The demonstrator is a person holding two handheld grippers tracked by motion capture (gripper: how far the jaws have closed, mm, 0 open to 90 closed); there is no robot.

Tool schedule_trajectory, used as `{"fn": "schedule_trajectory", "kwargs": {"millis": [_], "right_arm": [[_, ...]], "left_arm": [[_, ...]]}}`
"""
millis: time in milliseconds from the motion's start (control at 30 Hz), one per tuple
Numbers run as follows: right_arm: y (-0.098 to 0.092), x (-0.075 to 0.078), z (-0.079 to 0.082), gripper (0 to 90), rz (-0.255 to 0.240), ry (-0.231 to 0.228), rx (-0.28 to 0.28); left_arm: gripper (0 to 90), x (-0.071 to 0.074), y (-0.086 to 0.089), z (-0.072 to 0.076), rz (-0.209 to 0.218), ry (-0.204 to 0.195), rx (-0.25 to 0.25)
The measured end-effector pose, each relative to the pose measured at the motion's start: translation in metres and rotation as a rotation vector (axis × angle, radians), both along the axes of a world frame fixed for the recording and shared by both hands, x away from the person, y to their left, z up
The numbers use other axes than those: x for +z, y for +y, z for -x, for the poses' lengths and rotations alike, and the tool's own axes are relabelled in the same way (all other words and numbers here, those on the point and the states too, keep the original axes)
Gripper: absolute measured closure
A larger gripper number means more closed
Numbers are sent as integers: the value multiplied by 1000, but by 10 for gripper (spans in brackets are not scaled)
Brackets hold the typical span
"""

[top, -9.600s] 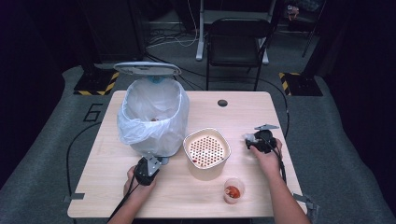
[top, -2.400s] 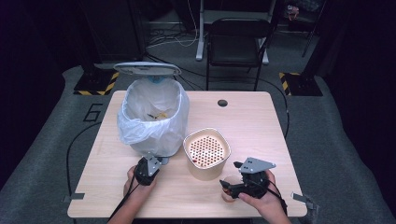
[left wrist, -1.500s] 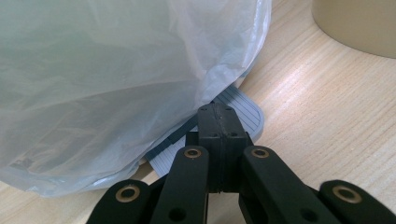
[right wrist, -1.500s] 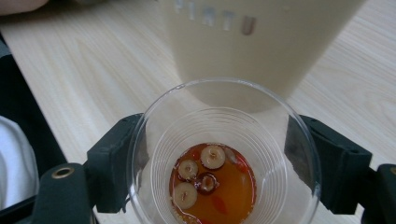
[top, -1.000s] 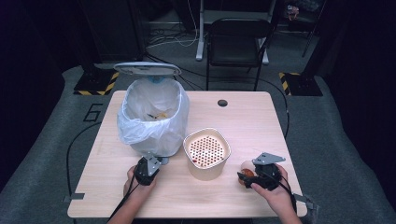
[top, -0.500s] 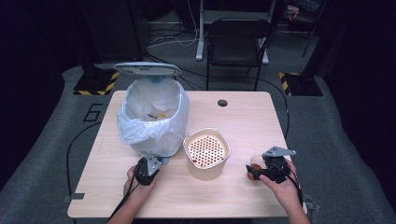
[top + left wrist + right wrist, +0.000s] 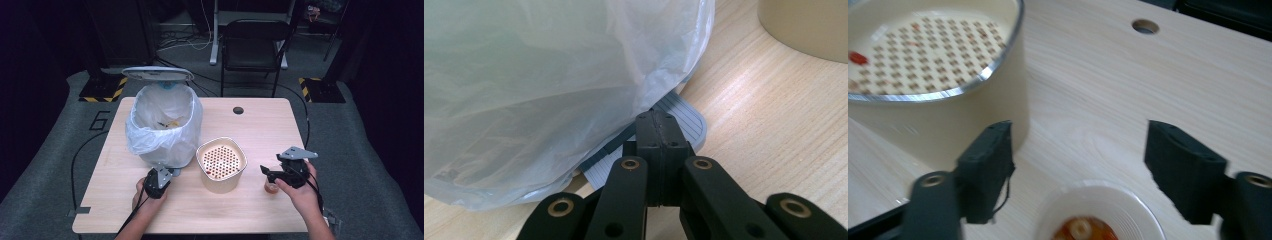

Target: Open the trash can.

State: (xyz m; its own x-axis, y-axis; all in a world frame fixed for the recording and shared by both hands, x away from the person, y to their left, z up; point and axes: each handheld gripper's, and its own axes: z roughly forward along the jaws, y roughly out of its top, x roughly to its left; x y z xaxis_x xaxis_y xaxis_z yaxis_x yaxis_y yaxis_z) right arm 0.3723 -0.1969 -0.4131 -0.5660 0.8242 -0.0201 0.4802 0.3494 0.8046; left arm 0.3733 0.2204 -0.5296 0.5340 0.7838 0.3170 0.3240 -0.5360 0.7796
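A pale wooden table (image 7: 250,125) stands on grey carpet in a dark room. At far left sits a big bin (image 7: 162,125) lined with a thin, crinkly plastic bag. Mid-table stands a cream square strainer bowl (image 7: 221,162) full of round holes. The left gripper (image 7: 656,130), pressed together, pushes the bin's ridged grey pedal (image 7: 676,117). The right gripper (image 7: 1078,165) has lifted off the little clear cup (image 7: 1100,212), jaws spread but just narrowing. The cup now stands near right.

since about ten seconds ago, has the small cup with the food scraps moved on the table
Yes. The small cup earlier stood near the table's front edge, just right of the perforated strainer bowl. It now sits farther right and farther from that edge, under the right claw.
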Motion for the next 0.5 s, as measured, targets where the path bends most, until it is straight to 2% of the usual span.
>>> {"fn": "schedule_trajectory", "kwargs": {"millis": [33, 67, 100, 167, 200, 233, 267, 300, 433, 500], "right_arm": [[5, 3, -2, 362, -6, -1, 17], [5, 3, -2, 362, -6, -1, 17], [16, 7, -8, 424, -25, 8, 42], [27, 9, -15, 449, -38, 3, 57], [27, 9, -15, 449, -38, 3, 57], [40, 10, -22, 453, -36, 0, 75], [40, 10, -22, 453, -36, 0, 75], [51, 9, -28, 455, -24, 0, 88], [65, 3, -38, 582, 16, 45, 83], [67, -1, -42, 633, 15, 69, 82]], "left_arm": [[900, -1, -1, 0, 5, -8, 6], [900, -1, -1, 0, 5, -8, 6], [900, 0, 0, 0, 5, 0, 2], [900, 0, 0, 0, 4, -3, 3], [900, 0, 0, 0, 4, -3, 3], [900, 0, 0, 0, 4, -3, 3], [900, 0, 0, 0, 4, -3, 3], [900, 0, 0, 0, 5, -3, 4], [900, 0, 0, 0, 5, -3, 4], [900, 0, 0, 0, 7, -1, 3]]}}
